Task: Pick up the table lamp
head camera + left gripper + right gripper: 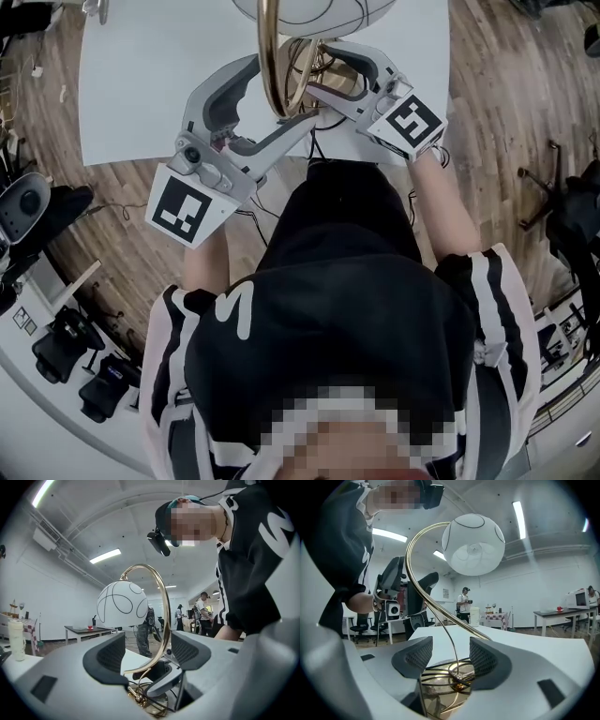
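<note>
Wood-plank floor [497, 112] under a white rectangular worktop [141, 84]. Brass table lamp [269, 66] stands close to the worktop's near edge, about midway along it. It has an arched brass stem [165, 602], a white globe shade [473, 545] traced with black lines, and a looped brass-wire base [450, 679].

Left tool [150, 651]: jaws apart, the stem's lower run passing between the pads without being clamped. Right tool [450, 656]: jaws wide apart, facing the base from the opposite side, with a thin upright brass rod between them, unheld.

Handling, as judged: top-heavy, since the globe overhangs on a long arch. The stem looks stiff but smooth and likely slippery; the globe is probably fragile and the wire base springy. The best hold is low on the stem, near the base, steadied from both sides.

Obstructions: the two tools crowd one another at the base. Black equipment bags [66, 356] on the floor, and distant tables and standing people, lie well apart from the lamp.
</note>
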A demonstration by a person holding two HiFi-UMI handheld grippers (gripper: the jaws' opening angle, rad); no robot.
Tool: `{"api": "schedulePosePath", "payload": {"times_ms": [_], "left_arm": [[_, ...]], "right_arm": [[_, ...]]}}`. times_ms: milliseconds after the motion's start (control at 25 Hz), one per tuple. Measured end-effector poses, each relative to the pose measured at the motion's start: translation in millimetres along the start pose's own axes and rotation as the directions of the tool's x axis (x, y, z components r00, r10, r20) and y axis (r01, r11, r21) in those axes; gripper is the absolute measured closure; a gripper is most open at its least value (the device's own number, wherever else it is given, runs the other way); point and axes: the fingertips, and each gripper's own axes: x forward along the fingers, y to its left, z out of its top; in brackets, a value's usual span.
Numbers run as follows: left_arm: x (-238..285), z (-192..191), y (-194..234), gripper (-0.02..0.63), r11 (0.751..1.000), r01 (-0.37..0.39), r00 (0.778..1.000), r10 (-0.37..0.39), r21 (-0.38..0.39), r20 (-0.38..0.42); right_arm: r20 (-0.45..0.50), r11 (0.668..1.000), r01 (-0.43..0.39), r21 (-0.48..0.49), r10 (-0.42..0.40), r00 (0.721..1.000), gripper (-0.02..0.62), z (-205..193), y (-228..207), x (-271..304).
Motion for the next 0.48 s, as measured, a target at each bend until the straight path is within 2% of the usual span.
{"api": "schedulePosePath", "payload": {"times_ms": [280, 480], "left_arm": [[21, -6, -10, 0.307, 0.999, 0.027, 1.0, -0.027, 0.034, -0.002], [22, -4, -7, 0.308, 0.999, 0.019, 1.0, -0.019, 0.048, -0.008]], "right_arm": [[-0.017, 1.0, -0.028, 0.002, 0.028, 0.999, 0.359, -17, 0, 13], [-0.017, 1.0, -0.013, 0.006, 0.013, 1.0, 0.36, -14, 1, 25]]}}
